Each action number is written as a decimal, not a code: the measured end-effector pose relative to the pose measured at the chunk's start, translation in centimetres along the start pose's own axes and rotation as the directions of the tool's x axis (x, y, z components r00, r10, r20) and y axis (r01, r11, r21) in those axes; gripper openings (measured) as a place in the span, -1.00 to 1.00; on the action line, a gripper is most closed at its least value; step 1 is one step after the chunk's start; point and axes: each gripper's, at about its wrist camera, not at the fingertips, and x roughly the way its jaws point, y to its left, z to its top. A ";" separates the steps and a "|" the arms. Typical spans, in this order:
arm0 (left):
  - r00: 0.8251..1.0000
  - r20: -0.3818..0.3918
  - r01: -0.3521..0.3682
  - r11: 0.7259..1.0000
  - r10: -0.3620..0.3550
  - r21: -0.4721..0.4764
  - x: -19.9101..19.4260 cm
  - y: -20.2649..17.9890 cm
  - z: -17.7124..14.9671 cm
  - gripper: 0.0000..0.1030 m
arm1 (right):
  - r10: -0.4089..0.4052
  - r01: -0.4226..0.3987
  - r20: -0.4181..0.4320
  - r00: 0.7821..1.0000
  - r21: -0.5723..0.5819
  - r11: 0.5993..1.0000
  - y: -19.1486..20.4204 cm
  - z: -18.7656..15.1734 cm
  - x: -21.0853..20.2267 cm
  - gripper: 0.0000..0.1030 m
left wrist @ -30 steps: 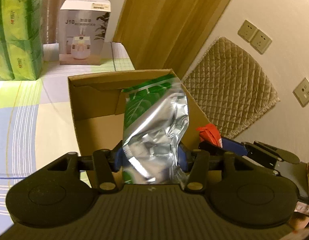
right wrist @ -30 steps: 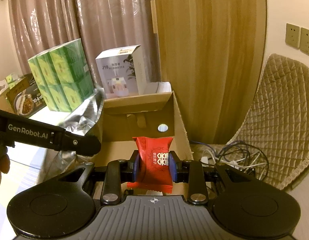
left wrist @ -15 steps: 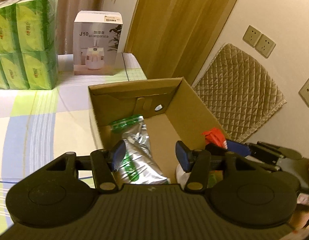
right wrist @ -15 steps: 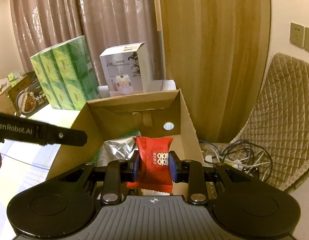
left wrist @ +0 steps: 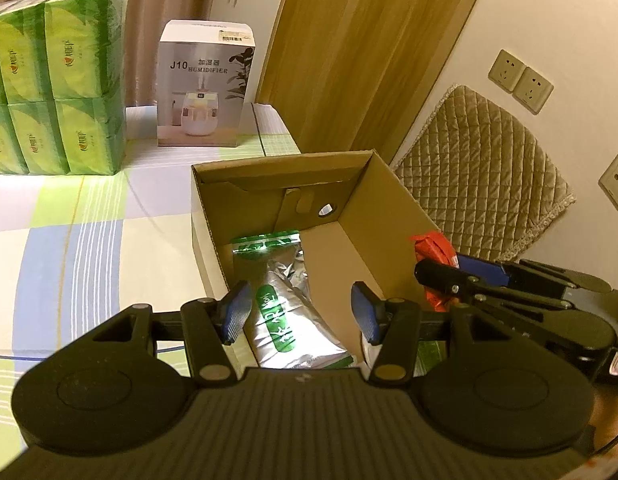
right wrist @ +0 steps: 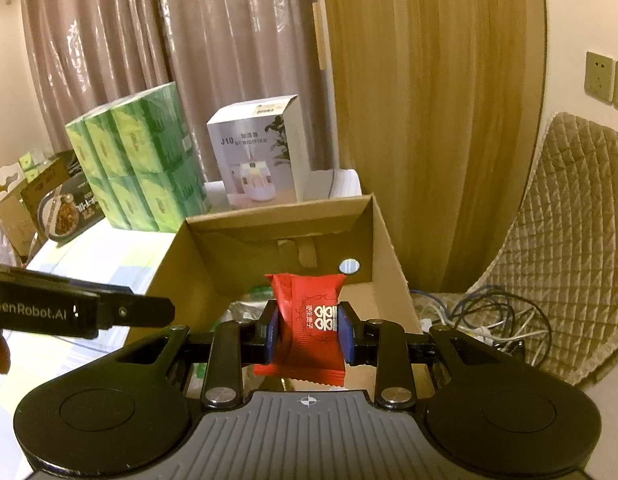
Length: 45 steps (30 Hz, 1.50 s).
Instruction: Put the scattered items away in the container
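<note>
Count: 1 cardboard box [left wrist: 393, 216], 1 silver-and-green foil pouch [left wrist: 285, 304], 1 red wrapped candy [right wrist: 311, 324], 1 white humidifier carton [left wrist: 205, 84], 1 stack of green tissue packs [left wrist: 57, 80]; visible packs in it too overlapped to count surely.

Left gripper [left wrist: 301, 312]: jaws spread wide, nothing between the blue pads. Pouch lies below and ahead of the jaws on the box floor, crinkled metallic film, green zip end toward the far wall. 1 s ago this pouch was pinched upright in these jaws; 0.5 s ago it was already released and slumping; now it lies flat in the box.

Right gripper [right wrist: 309, 332]: jaws closed on the candy, pads pressing both side edges of the glossy, crimp-ended wrapper with white print. Candy sits between the jaws, above the near part of the open box; same hold as 1 s ago.

Box: corrugated brown, rectangular, round hole in far wall. Checked tablecloth [left wrist: 69, 240] to the left of the left jaws. Quilted beige cushion [right wrist: 569, 248] right of the right jaws, tangled cables [right wrist: 485, 320] below it.
</note>
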 end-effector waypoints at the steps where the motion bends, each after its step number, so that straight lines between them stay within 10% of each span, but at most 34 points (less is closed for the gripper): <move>1: 1.000 0.000 0.000 1.000 0.000 -0.001 -0.1 0.1 0.0 -0.04 | 0.008 -0.008 0.008 1.000 0.004 1.000 0.0 0.1 0.0 -0.46; 18: 1.000 0.017 -0.026 1.000 0.026 0.008 -2.9 0.4 -1.8 0.06 | -0.003 -0.001 0.056 0.998 0.071 0.997 -1.1 -0.1 -3.4 0.35; 31: 0.995 0.076 -0.073 0.996 0.069 0.049 -10.1 -2.7 -6.0 0.88 | -0.020 0.017 0.066 0.998 0.047 0.999 0.8 -2.1 -12.1 0.92; 45: 0.983 0.107 -0.150 0.989 0.150 -0.011 -16.2 -5.6 -12.6 0.97 | -0.054 0.054 0.047 0.997 0.000 0.999 3.5 -6.4 -20.6 0.96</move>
